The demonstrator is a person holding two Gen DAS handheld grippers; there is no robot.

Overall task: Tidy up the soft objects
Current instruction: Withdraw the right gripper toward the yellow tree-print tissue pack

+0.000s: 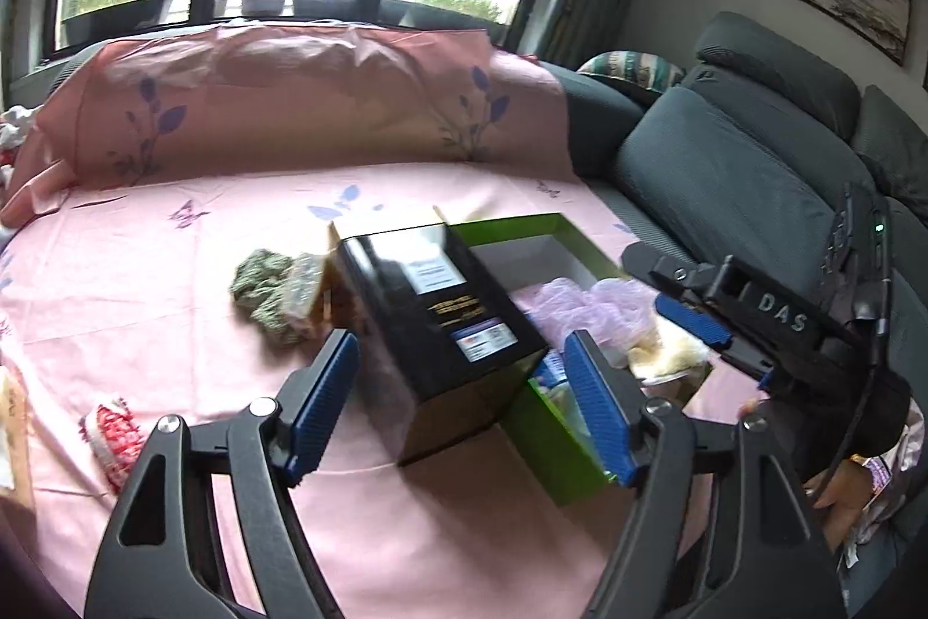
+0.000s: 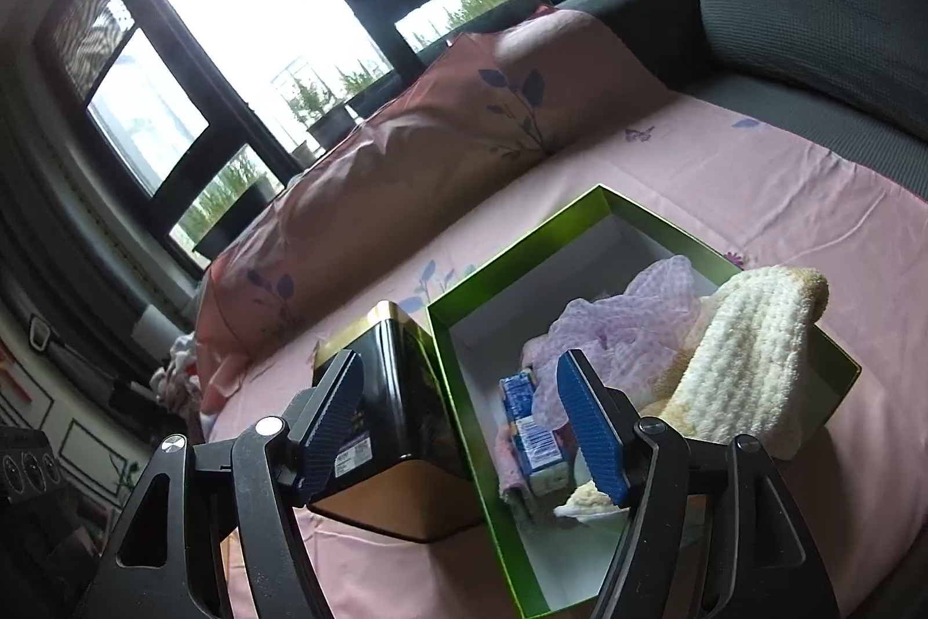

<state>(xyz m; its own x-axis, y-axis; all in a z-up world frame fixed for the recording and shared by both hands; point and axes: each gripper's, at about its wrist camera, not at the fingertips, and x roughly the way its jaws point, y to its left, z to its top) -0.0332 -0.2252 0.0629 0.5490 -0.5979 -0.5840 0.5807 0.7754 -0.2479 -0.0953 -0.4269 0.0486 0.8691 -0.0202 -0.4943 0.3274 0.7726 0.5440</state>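
A green box [image 2: 464, 398] with a white inside stands on the pink sheet [image 1: 174, 271]. In it lie a lilac mesh cloth [image 2: 626, 323], a blue packet [image 2: 530, 436] and a cream knitted cloth [image 2: 748, 352] that hangs over its right wall. The box also shows in the left wrist view [image 1: 545, 436]. A black tin [image 1: 441, 323] stands against its left wall. A green-grey crumpled cloth [image 1: 269, 288] and a red-white cloth [image 1: 113, 436] lie on the sheet. My left gripper [image 1: 464, 407] is open and empty before the tin. My right gripper [image 2: 464, 424] is open and empty over the box's near-left wall.
A pink pillow [image 1: 290, 97] with purple leaves lies along the window side. A dark grey sofa [image 1: 754, 143] borders the sheet on the right. A brown cardboard edge [image 1: 14, 439] shows at far left. My right gripper also shows in the left wrist view [image 1: 696, 306].
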